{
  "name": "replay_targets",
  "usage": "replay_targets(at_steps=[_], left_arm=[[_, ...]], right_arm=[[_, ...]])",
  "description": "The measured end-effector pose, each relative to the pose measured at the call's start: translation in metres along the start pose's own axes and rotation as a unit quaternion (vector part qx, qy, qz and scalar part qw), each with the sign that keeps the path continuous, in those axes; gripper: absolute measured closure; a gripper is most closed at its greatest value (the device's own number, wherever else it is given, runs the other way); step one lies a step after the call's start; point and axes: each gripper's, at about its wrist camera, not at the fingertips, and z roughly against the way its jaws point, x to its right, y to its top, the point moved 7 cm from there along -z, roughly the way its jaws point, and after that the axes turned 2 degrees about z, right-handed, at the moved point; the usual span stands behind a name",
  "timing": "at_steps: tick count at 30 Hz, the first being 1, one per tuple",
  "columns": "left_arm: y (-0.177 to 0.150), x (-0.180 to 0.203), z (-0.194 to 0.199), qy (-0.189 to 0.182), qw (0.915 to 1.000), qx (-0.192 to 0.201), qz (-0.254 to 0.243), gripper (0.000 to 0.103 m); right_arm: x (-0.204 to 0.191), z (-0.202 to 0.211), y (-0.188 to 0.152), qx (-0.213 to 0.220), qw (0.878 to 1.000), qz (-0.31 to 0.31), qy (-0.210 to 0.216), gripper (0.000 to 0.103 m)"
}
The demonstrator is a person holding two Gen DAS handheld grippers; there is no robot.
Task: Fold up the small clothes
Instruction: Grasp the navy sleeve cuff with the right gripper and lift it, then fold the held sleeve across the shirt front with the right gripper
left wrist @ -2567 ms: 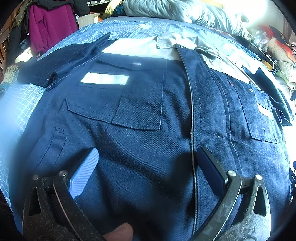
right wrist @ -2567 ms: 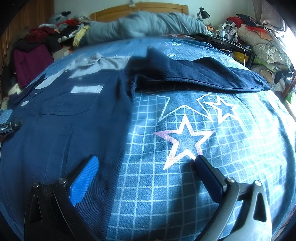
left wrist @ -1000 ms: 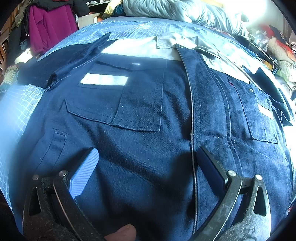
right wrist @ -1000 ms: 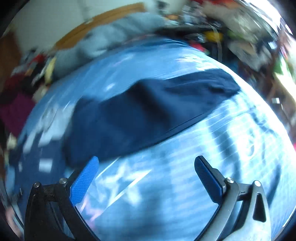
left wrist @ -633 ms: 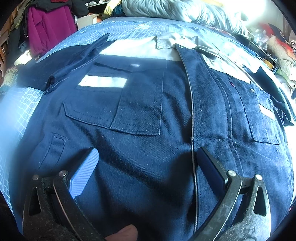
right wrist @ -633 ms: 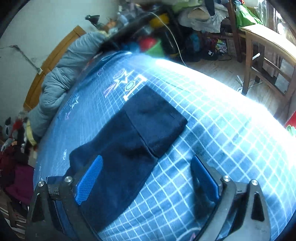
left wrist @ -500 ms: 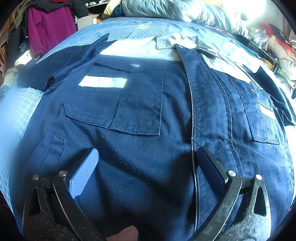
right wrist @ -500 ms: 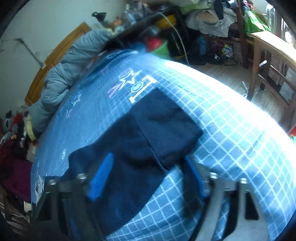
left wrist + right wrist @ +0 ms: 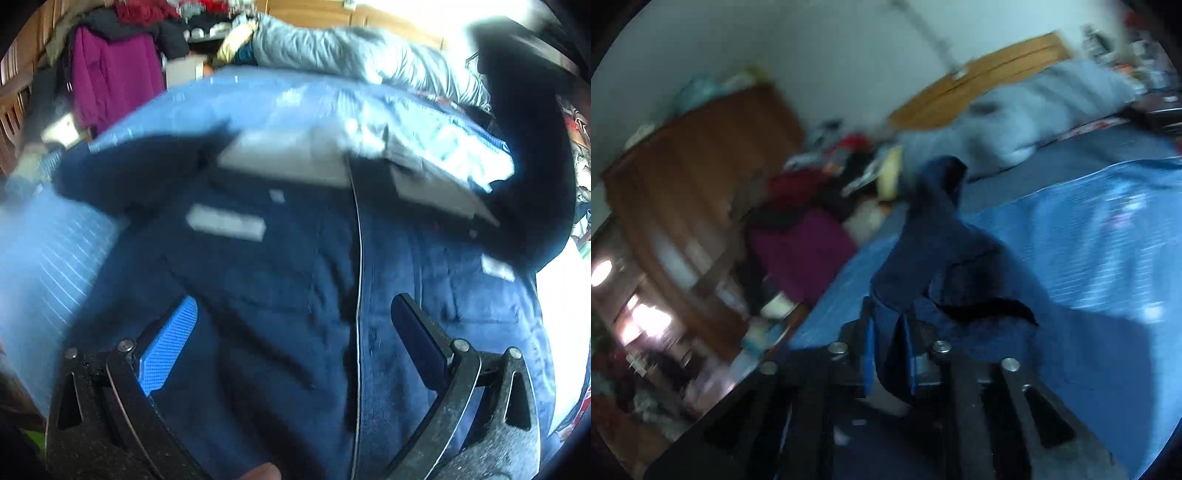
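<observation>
Matt navy cloth shirt [image 9: 295,280] of coarse twill, with pale grey panels. Ribbed blue pads [image 9: 170,347] on rough black gripper arms (bright metal rivets). Smooth blue gridded bedsheet [image 9: 1089,236]. Glossy brown wooden wardrobe [image 9: 701,177]; wooden headboard [image 9: 979,85].

surface: bed [image 9: 55,251], blue grid-pattern sheet | on it: navy work shirt [image 9: 295,277] spread flat; grey duvet [image 9: 332,48] at headboard

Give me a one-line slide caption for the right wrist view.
Right tool closing on a navy sleeve, lifting it above the blue checked bedspread.
</observation>
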Motion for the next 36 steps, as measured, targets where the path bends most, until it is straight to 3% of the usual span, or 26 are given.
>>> replay_targets(at_steps=[1, 3, 5, 7, 9, 11, 14, 15, 18, 20, 22, 23, 24, 26, 29, 32, 35, 36], left_arm=[[0.007, -0.004, 0.008, 0.004, 0.9999, 0.011, -0.002, 0.0], [0.018, -0.018, 0.017, 0.008, 0.9998, 0.019, 0.004, 0.0], [0.022, -0.035, 0.015, 0.007, 0.9998, 0.009, 0.017, 0.0], [0.023, -0.053, 0.008, -0.002, 0.9993, -0.007, 0.038, 0.0], [0.022, -0.069, 0.001, -0.008, 0.998, -0.019, 0.059, 0.0], [0.021, -0.079, -0.004, -0.009, 0.997, -0.024, 0.074, 0.0], [0.019, -0.087, -0.012, -0.012, 0.9957, -0.028, 0.088, 0.0], [0.018, -0.086, -0.014, -0.015, 0.9954, -0.032, 0.089, 0.0], [0.014, -0.079, -0.016, -0.023, 0.9952, -0.036, 0.088, 0.0], [0.012, -0.072, -0.02, -0.033, 0.9944, -0.043, 0.091, 0.0], [0.012, -0.062, -0.022, -0.043, 0.9938, -0.046, 0.091, 0.0], [0.013, -0.057, -0.022, -0.047, 0.9939, -0.046, 0.089, 0.0], [0.015, -0.051, -0.021, -0.052, 0.9938, -0.046, 0.087, 0.0], [0.018, -0.047, -0.018, -0.06, 0.9929, -0.044, 0.092, 0.0], [0.021, -0.046, -0.024, -0.057, 0.9937, -0.05, 0.083, 0.0], [0.023, -0.05, -0.03, -0.055, 0.9918, -0.059, 0.099, 0.0], [0.03, -0.057, -0.035, -0.053, 0.991, -0.06, 0.107, 0.0], [0.033, -0.06, -0.04, -0.05, 0.9916, -0.062, 0.102, 0.0]], right_arm=[[-0.027, -0.037, -0.016, -0.038, 0.999, 0.007, 0.019, 0.073], [-0.064, -0.075, -0.044, -0.078, 0.996, 0.027, 0.024, 0.073], [-0.081, -0.074, -0.069, -0.076, 0.996, 0.03, 0.036, 0.069], [-0.069, -0.056, -0.093, -0.071, 0.997, 0.028, 0.022, 0.06], [-0.041, -0.032, -0.125, -0.072, 0.996, 0.035, -0.035, 0.057], [0.01, 0.001, -0.153, -0.083, 0.988, 0.032, -0.125, 0.056], [0.083, 0.039, -0.193, -0.137, 0.958, 0.039, -0.25, 0.053], [0.098, 0.049, -0.207, -0.158, 0.95, 0.033, -0.267, 0.053], [0.112, 0.049, -0.23, -0.199, 0.942, 0.023, -0.27, 0.052], [0.113, 0.032, -0.231, -0.201, 0.943, 0.031, -0.265, 0.052], [0.117, 0.019, -0.223, -0.177, 0.947, 0.021, -0.266, 0.062], [0.129, 0.018, -0.221, -0.162, 0.947, 0.004, -0.277, 0.088], [0.149, 0.022, -0.224, -0.15, 0.945, -0.035, -0.29, 0.086], [0.172, 0.04, -0.242, -0.097, 0.962, -0.125, -0.223, 0.091], [0.162, 0.031, -0.239, -0.102, 0.96, -0.092, -0.242, 0.091], [0.157, 0.037, -0.24, -0.108, 0.963, -0.099, -0.226, 0.089], [0.146, 0.069, -0.232, -0.126, 0.958, -0.048, -0.255, 0.068], [0.142, 0.089, -0.229, -0.115, 0.961, -0.028, -0.251, 0.068]])
